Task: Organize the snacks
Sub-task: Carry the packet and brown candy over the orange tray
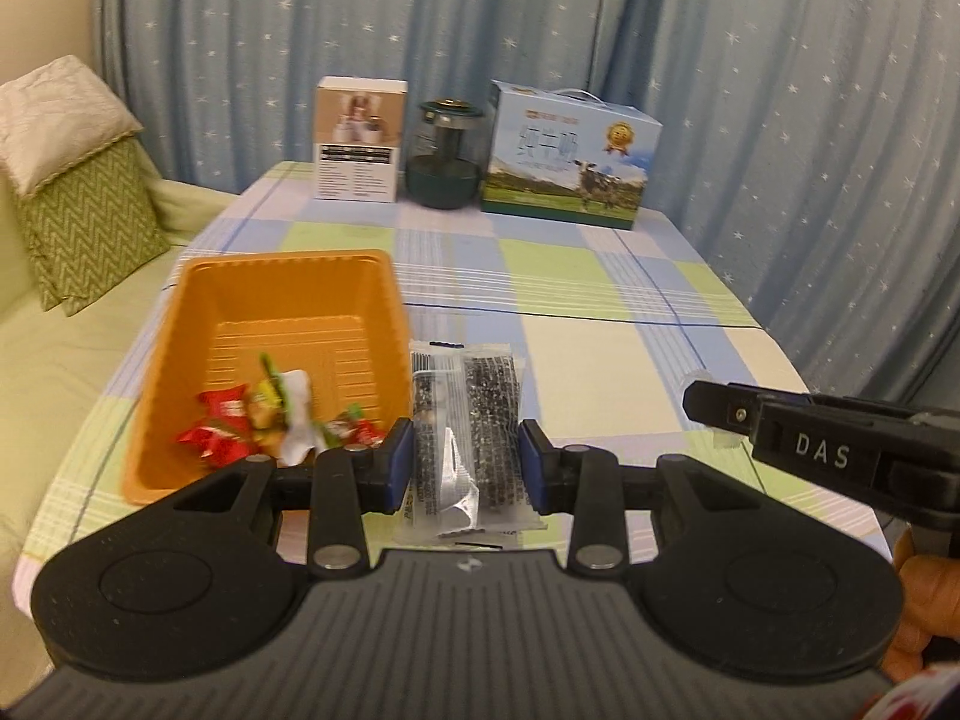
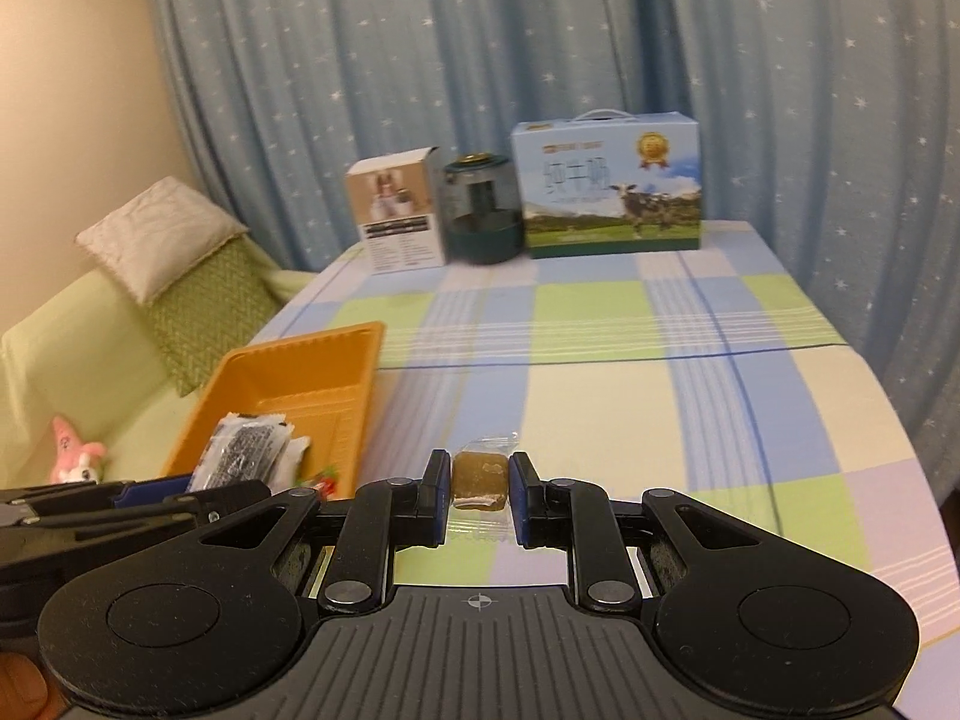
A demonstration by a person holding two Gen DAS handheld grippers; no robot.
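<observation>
Both grippers are loaded above a table in a blue, green and cream checked cloth [image 2: 660,396]. Left gripper [image 1: 467,462] pinches a clear plastic packet of black-speckled snack [image 1: 465,444] beside the orange ribbed plastic tray [image 1: 180,324]; its lower end is hidden behind the gripper body. Right gripper [image 2: 479,495] is clamped on one small brown candy in clear wrap [image 2: 480,477], held over the cloth. Wrapped sweets in red, green and white [image 1: 264,420] lie heaped in the tray, too jumbled to count. Three items line the far edge: a white carton [image 1: 359,141], a dark green jar [image 1: 444,147] and a blue cow-printed carry box [image 1: 570,159].
</observation>
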